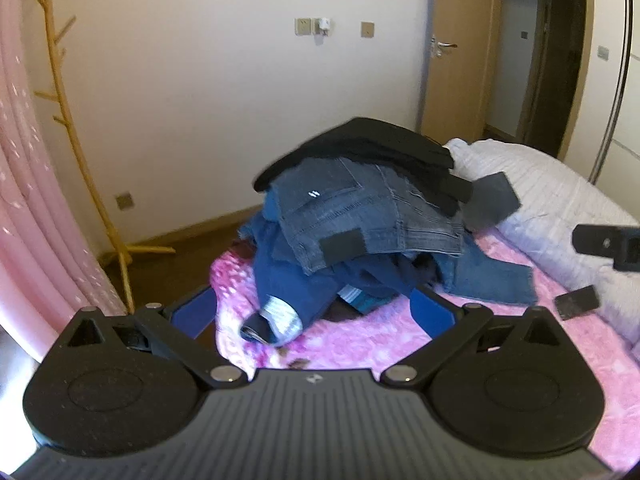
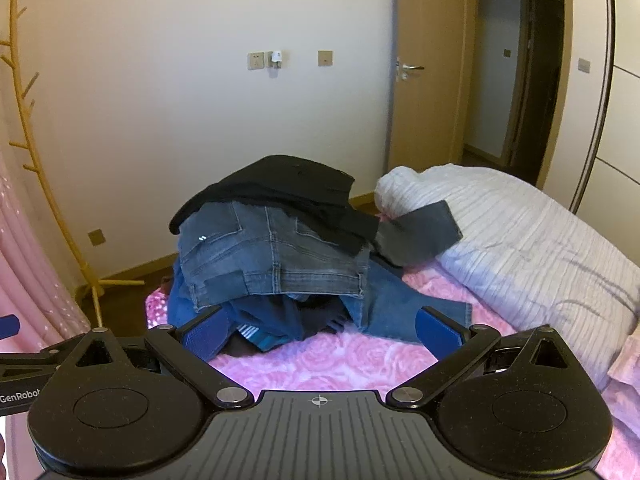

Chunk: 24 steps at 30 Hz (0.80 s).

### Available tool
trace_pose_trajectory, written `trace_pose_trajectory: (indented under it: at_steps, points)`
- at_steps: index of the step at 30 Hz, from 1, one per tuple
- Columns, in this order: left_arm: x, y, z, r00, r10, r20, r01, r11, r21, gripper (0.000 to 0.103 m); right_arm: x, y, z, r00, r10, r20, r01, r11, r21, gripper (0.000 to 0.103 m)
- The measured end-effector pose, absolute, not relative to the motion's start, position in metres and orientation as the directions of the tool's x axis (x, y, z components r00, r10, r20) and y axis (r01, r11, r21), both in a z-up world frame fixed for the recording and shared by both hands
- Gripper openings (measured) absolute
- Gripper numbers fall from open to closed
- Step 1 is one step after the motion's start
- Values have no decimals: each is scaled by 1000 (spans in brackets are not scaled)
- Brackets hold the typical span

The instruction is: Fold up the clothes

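Work surface: bed w/ pink rose-pattern bedspread (image 2: 320, 364), bare pink fabric showing between both grippers and the clothes. Task item: heaped pile of denim and dark clothes (image 2: 276, 256) sits mid-bed, straight ahead in both views; grey-blue folded jeans (image 1: 360, 216) lie high in the heap, black garment (image 1: 360, 140) on top, darker blue items below, one flat denim piece (image 1: 492, 276) spread toward the right on the bedspread. White striped quilt (image 2: 520, 240) bunched along the right side, touching the pile's right edge; a dark grey fabric flap (image 2: 420, 236) lies against it. Small dark flat object (image 1: 578, 302) rests on the bedspread right of the pile; identity cannot be told. Room: cream wall (image 2: 200, 120) w/ sockets behind the bed, wooden door (image 2: 432, 80) standing ajar at right onto a dark hallway, yellow branch-shaped coat stand (image 2: 48, 200) and pink curtain (image 1: 32, 200) at left. Bed's left edge drops to brown floor near the coat stand base; open floor strip runs between bed and wall. Left gripper (image 1: 314, 314): blue pads spread wide, nothing held, low over the bedspread just short of the pile. Right gripper (image 2: 320, 334): blue pads likewise wide apart, empty, near the pile's front edge. Part of the right unit appears at the right margin of the left view.
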<state>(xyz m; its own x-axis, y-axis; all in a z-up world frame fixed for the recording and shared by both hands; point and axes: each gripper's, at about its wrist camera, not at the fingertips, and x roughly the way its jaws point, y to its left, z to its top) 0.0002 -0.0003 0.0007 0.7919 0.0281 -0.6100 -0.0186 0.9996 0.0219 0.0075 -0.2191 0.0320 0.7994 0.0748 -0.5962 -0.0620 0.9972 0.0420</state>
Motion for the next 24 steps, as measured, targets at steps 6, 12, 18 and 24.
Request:
trace_pose_trajectory:
  at_steps: [6, 12, 18, 24]
  points:
    - [-23, -35, -11, 816, 58, -576, -15, 997, 78, 101, 0, -217, 24, 801, 73, -594, -59, 997, 43, 102]
    - [-16, 1, -20, 777, -20, -629, 8, 1000, -23, 101, 8, -206, 18, 776, 58, -629, -57, 998, 21, 102]
    - [-6, 16, -16, 764, -25, -645, 9, 1000, -27, 101, 10, -204, 20, 768, 69, -636, -69, 997, 24, 102]
    - [-5, 21, -14, 762, -14, -648, 0, 1000, -22, 101, 11, -201, 15, 765, 81, -639, -81, 996, 30, 102]
